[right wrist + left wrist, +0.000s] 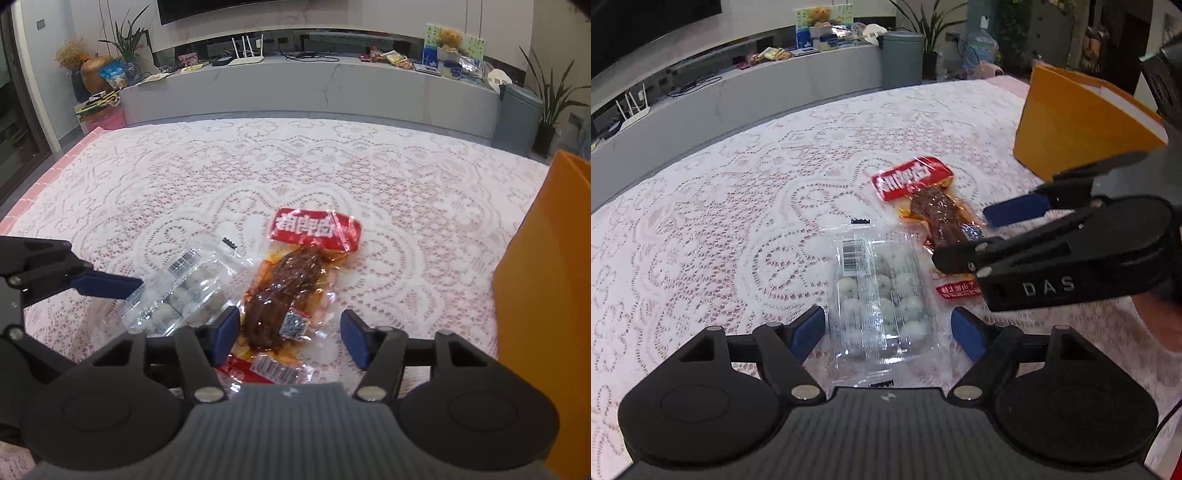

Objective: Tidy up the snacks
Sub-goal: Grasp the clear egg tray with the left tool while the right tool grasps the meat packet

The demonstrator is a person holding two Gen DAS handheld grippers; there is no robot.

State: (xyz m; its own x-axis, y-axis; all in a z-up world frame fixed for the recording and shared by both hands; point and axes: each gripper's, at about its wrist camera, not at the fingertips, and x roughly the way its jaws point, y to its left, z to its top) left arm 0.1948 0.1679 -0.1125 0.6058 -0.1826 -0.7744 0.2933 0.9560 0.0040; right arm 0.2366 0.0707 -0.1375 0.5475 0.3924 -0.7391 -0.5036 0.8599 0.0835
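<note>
A clear pack of white round snacks (882, 295) lies on the lace tablecloth, between the open fingers of my left gripper (889, 332). It also shows in the right wrist view (184, 291). A red and clear pack with a brown meat snack (291, 295) lies beside it, between the open fingers of my right gripper (290, 334). The meat pack also shows in the left wrist view (931, 206), with the right gripper (975, 236) over its near end. Neither pack is gripped.
An orange box (1078, 129) stands on the table to the right, also at the right edge of the right wrist view (546, 295). The lace tablecloth (258, 162) covers the table. A grey counter with clutter and a bin lie beyond the far edge.
</note>
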